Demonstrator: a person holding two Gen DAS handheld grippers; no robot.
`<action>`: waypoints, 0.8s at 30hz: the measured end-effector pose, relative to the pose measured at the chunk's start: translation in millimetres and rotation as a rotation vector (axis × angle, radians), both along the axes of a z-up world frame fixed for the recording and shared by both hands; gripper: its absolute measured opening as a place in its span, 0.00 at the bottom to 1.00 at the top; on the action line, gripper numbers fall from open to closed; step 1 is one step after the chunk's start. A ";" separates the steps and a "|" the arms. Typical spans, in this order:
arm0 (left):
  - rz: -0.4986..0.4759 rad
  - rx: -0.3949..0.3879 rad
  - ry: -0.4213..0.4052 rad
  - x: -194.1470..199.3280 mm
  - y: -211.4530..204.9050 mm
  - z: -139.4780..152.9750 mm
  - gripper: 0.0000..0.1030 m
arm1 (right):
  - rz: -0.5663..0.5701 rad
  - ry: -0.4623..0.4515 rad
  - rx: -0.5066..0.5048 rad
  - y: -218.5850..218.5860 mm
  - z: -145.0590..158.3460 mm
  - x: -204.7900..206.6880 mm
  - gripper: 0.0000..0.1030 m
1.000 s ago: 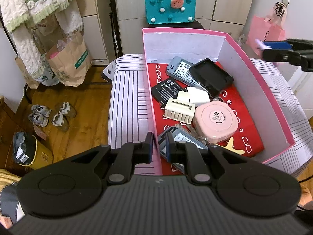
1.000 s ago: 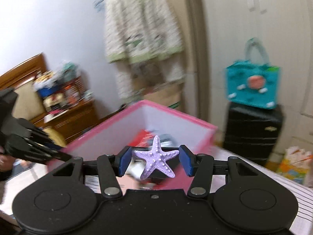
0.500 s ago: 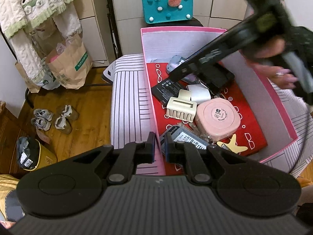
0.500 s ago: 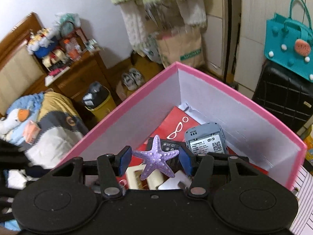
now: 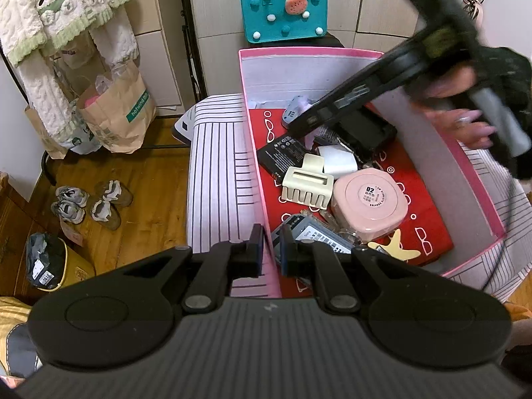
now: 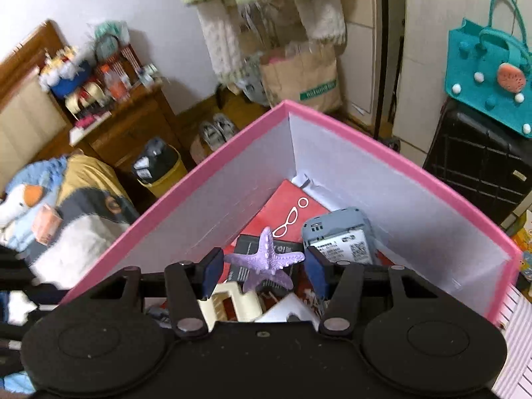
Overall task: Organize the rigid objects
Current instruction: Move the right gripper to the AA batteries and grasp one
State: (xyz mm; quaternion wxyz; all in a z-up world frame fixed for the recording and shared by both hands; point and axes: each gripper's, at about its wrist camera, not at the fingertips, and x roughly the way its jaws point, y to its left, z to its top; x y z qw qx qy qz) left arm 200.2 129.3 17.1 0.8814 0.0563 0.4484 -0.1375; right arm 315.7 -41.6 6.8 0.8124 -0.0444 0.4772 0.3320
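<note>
An open pink box (image 5: 247, 126) with a red floor holds a pink case (image 5: 369, 199), a cream hair claw (image 5: 307, 186), a black battery (image 5: 282, 161), a grey phone (image 6: 339, 236) and a yellow starfish (image 5: 395, 246). My left gripper (image 5: 271, 249) is shut on the box's left wall near the front corner. My right gripper (image 6: 264, 266) is shut on a purple starfish (image 6: 266, 259), low inside the box over the battery. In the left wrist view the right gripper (image 5: 299, 126) reaches in from the upper right, held by a person's hand (image 5: 465, 123).
The box sits on a striped cloth surface (image 5: 216, 166). A teal bag (image 5: 286, 10) on a black suitcase (image 6: 478, 159) stands behind it. Paper bags (image 5: 116, 113), shoes (image 5: 89, 199) and a yellow bin (image 5: 50, 262) are on the wooden floor to the left.
My right gripper has swung in over the box and dipped down into it, still carrying the purple starfish, which now sits tilted between the pads. The left gripper has stayed put.
</note>
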 end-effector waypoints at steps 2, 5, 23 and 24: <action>0.003 -0.004 0.000 1.0 0.2 -0.9 0.09 | -0.011 -0.023 0.014 -12.1 8.6 -8.3 0.58; 0.003 0.001 -0.002 1.5 -1.2 -2.0 0.10 | -0.012 -0.072 0.024 -32.8 21.9 -26.3 0.68; 0.035 0.017 -0.003 0.2 -6.7 -1.6 0.10 | -0.205 -0.396 -0.021 -177.2 5.7 -107.2 0.71; 0.038 0.015 -0.003 0.2 -6.5 -1.6 0.10 | -0.214 -0.396 -0.030 -181.2 -1.3 -106.0 0.71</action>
